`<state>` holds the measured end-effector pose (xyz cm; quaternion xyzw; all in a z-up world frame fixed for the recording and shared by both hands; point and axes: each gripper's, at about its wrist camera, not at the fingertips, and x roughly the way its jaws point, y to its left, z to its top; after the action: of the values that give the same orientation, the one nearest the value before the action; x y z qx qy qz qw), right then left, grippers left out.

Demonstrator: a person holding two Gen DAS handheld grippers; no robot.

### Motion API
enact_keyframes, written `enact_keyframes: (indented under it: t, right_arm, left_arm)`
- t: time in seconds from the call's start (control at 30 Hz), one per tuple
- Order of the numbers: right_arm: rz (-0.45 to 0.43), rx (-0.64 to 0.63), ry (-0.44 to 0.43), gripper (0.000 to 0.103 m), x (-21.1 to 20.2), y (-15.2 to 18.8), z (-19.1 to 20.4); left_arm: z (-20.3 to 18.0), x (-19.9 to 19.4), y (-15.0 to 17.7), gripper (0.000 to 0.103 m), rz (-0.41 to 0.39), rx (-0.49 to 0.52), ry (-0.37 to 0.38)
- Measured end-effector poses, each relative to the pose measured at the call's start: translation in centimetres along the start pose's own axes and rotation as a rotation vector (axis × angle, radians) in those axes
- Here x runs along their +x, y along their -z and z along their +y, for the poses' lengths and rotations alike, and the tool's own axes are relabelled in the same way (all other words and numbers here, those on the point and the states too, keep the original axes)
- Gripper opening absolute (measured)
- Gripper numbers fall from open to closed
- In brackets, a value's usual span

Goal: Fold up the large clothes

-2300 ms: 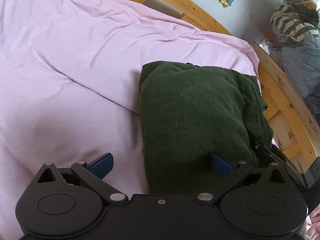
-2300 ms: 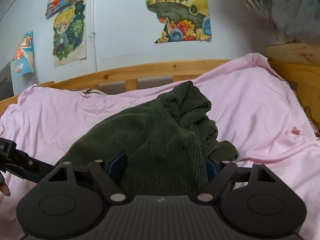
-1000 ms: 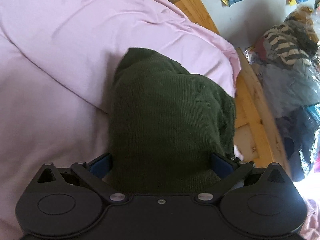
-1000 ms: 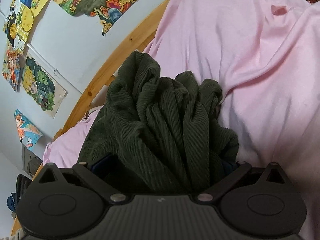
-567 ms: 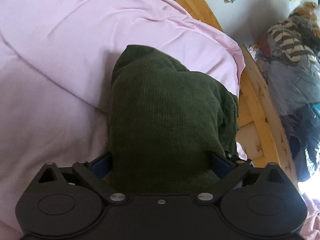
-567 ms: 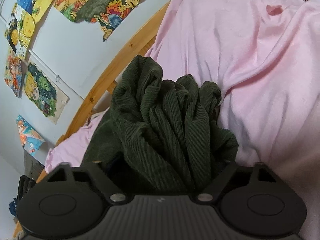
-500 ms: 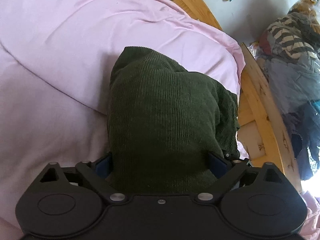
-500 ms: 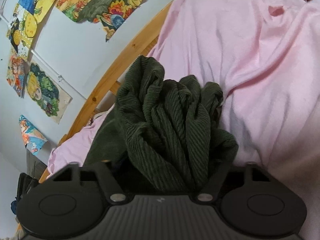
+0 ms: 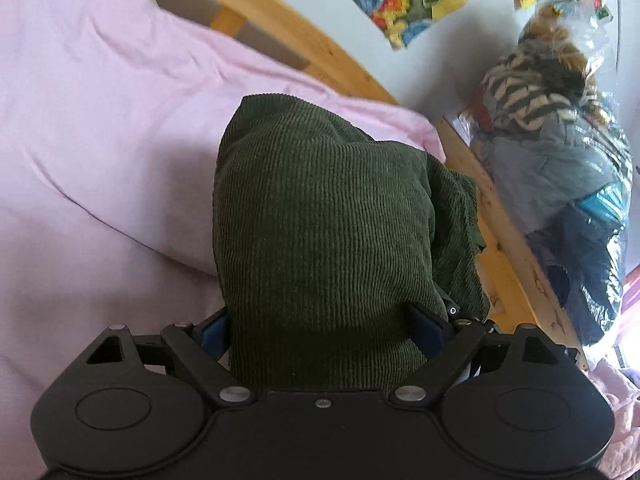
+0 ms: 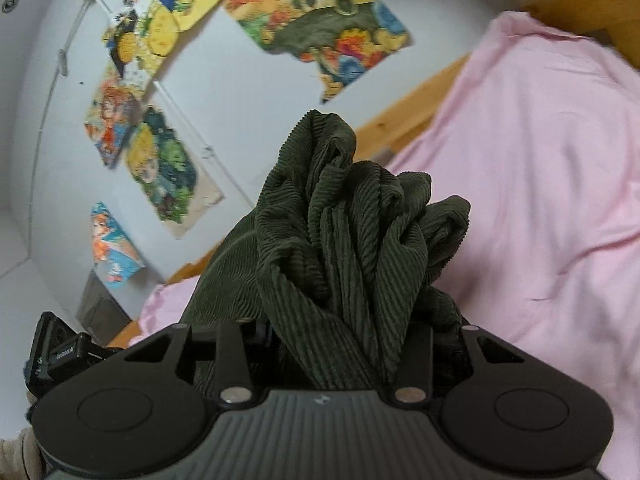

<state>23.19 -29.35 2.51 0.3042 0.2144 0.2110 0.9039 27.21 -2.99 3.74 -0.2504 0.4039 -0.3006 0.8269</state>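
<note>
A dark green corduroy garment (image 9: 320, 208) is bunched up and lifted off the pink bed sheet (image 9: 100, 120). My left gripper (image 9: 320, 326) has a thick fold of it between its blue pads (image 9: 426, 326). Its jaws are still closing, and the pads press on both sides of the cloth. In the right wrist view the same garment (image 10: 340, 240) stands in ribbed pleats. My right gripper (image 10: 340, 336) is closing on that bundle, and the cloth hides its fingertips. Both grippers hold the garment up over the bed.
A wooden bed frame (image 9: 320, 52) runs along the far and right sides of the bed. A pile of clothes in clear plastic (image 9: 560, 140) stands past the right rail. Cartoon posters (image 10: 320, 20) hang on the white wall. Pink sheet (image 10: 540, 160) spreads to the right.
Both grippers have risen with the green garment, lifting it off the sheet. The right jaws have narrowed a lot on the bunched cloth, and the left jaws a little. More wall shows now.
</note>
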Motion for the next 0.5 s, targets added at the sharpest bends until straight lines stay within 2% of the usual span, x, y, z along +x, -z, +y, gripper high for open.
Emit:
enact_keyframes:
  t: [0.1,0.27,0.37,0.47,0.5]
  right_arm:
    - [0.009,0.029,-0.021,0.047,2.0,0.7,2.2]
    - [0.09,0.049,-0.03,0.047,6.7,2.5,5.2]
    - [0.146,0.085,-0.013,0.048,9.9,4.1,5.7]
    - [0.214,0.083,0.054,0.057,12.6,6.0,5.6]
    - [0.225,0.077,0.075,0.064,12.9,6.5,5.4]
  left_arm:
    - [1.4,-2.9,-0.7,0.09,-0.014,-0.006,-0.04]
    - [5.4,-6.4,-1.6,0.09,-0.049,-0.069,-0.117]
    - [8.2,-7.0,-1.3,0.09,-0.065,-0.107,-0.174]
    - [10.7,-6.4,-0.5,0.09,-0.037,-0.158,-0.247]
    - [11.1,-6.3,-0.1,0.09,-0.04,-0.153,-0.245]
